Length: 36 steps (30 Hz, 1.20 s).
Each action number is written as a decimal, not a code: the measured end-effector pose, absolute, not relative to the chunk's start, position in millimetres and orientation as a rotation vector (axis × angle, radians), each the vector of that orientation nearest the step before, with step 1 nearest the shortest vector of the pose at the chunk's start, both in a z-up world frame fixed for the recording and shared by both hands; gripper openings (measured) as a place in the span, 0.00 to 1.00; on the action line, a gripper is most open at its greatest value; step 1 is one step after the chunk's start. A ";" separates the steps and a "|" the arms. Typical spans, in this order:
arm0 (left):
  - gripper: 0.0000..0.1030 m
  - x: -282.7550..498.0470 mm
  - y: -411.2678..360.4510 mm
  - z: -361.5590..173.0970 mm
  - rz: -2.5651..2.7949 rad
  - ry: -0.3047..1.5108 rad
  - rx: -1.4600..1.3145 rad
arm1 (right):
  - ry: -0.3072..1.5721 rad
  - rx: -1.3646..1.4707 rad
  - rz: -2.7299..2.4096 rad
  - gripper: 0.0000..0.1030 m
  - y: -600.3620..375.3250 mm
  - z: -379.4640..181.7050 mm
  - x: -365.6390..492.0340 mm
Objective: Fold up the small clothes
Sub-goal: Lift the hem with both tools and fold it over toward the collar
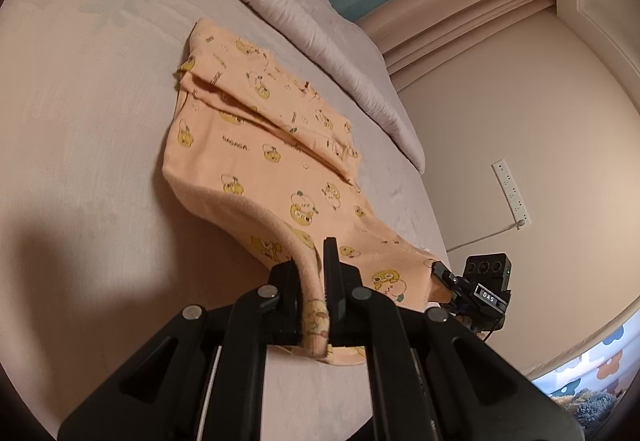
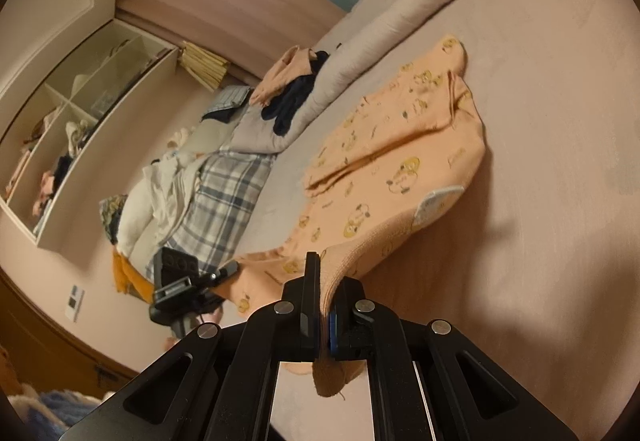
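**Both grippers pinch the near edge of the orange garment above the bed**

The left gripper (image 1: 314, 293) is clamped on the near hem of a small orange garment (image 1: 256, 161), the cloth folded over and squeezed between its black fingers (image 1: 332, 273), a short end hanging below them. The right gripper (image 2: 326, 305) grips the same hem at the other corner, jaws closed tight on a thick bunch of fabric that droops beneath them. Each one shows in the other's view: the right gripper (image 1: 440, 271) off at the garment's right corner, the left gripper (image 2: 230, 268) at its left corner.

From the two pinched corners the garment slopes down and away, its near part lifted clear and throwing a shadow, its far part lying on the pale pink bed (image 1: 88, 101). It is printed with yellow cartoon figures, and its far half is already doubled over on itself in a loose flap. A white label (image 2: 438, 201) shows near its right edge.

Beyond it a rolled grey quilt (image 1: 304, 25) runs along the bed. In the right wrist view a heap of other clothes (image 2: 288, 93) sits on that quilt, with a plaid cloth (image 2: 224, 197) nearer, and an open wall shelf (image 2: 76, 121) holds more things. A white power strip (image 1: 512, 193) hangs on the wall.
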<state>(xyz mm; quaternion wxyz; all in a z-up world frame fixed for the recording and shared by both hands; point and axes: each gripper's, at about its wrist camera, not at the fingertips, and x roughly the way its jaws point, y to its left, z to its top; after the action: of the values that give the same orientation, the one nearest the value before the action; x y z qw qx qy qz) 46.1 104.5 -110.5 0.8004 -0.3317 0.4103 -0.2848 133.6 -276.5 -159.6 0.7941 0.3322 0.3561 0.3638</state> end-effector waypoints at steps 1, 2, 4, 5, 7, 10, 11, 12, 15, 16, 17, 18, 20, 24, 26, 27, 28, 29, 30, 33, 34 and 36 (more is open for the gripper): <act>0.04 47.7 104.7 -109.6 -0.613 0.875 -0.712 | 0.762 0.714 0.785 0.05 -276.3 -158.6 135.4; 0.04 49.2 105.0 -108.2 -0.615 0.870 -0.712 | 0.758 0.715 0.787 0.05 -275.8 -158.2 137.2; 0.04 53.5 105.0 -105.0 -0.618 0.862 -0.708 | 0.745 0.717 0.790 0.05 -275.5 -155.6 139.9; 0.04 54.4 105.3 -102.7 -0.620 0.857 -0.706 | 0.741 0.716 0.789 0.05 -275.4 -154.7 141.5; 0.04 58.5 105.7 -99.0 -0.625 0.849 -0.704 | 0.731 0.712 0.784 0.05 -276.1 -151.9 144.6; 0.04 63.8 106.7 -93.9 -0.632 0.838 -0.700 | 0.720 0.708 0.772 0.05 -277.1 -149.0 148.6; 0.04 66.1 106.9 -92.6 -0.633 0.835 -0.702 | 0.717 0.708 0.771 0.05 -277.6 -148.9 149.3; 0.04 68.0 107.1 -91.7 -0.636 0.832 -0.703 | 0.713 0.710 0.770 0.05 -278.4 -148.7 150.2; 0.04 74.5 106.8 -90.4 -0.637 0.828 -0.708 | 0.702 0.716 0.765 0.05 -279.6 -146.8 155.5; 0.04 76.5 106.3 -90.0 -0.636 0.828 -0.708 | 0.699 0.716 0.763 0.05 -279.8 -146.1 157.2; 0.04 78.9 105.7 -89.4 -0.637 0.827 -0.707 | 0.696 0.715 0.761 0.05 -280.1 -145.4 158.6; 0.04 81.0 105.1 -88.4 -0.639 0.826 -0.705 | 0.694 0.715 0.761 0.05 -281.0 -144.8 161.0; 0.04 85.4 103.5 -86.3 -0.642 0.824 -0.701 | 0.684 0.719 0.763 0.05 -281.5 -141.9 165.5; 0.04 95.3 101.7 -80.2 -0.644 0.815 -0.691 | 0.670 0.714 0.764 0.05 -282.8 -137.7 174.1; 0.04 99.5 101.8 -77.6 -0.646 0.810 -0.688 | 0.664 0.713 0.761 0.05 -283.1 -136.1 179.5; 0.04 101.5 101.7 -76.6 -0.646 0.808 -0.687 | 0.663 0.712 0.760 0.05 -283.4 -136.1 181.2; 0.04 103.6 101.8 -75.9 -0.645 0.806 -0.685 | 0.661 0.712 0.758 0.05 -283.4 -135.9 183.1; 0.04 105.8 101.9 -75.2 -0.646 0.806 -0.685 | 0.659 0.715 0.759 0.05 -284.1 -136.2 184.6; 0.04 107.7 101.9 -75.1 -0.646 0.806 -0.684 | 0.657 0.718 0.760 0.05 -284.7 -135.9 186.6; 0.04 112.7 101.7 -74.5 -0.646 0.807 -0.680 | 0.653 0.721 0.755 0.05 -285.5 -135.5 191.1; 0.04 113.9 101.9 -74.3 -0.647 0.807 -0.680 | 0.652 0.722 0.755 0.05 -286.2 -135.6 192.6; 0.04 115.3 101.9 -74.2 -0.648 0.806 -0.681 | 0.651 0.721 0.751 0.05 -287.1 -135.4 195.2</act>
<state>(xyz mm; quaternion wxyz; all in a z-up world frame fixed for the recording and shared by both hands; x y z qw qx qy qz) 115.3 101.9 -74.2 0.8145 -0.3190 0.3777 -0.3036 195.2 -287.1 -135.4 0.8173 0.3384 0.3056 0.3524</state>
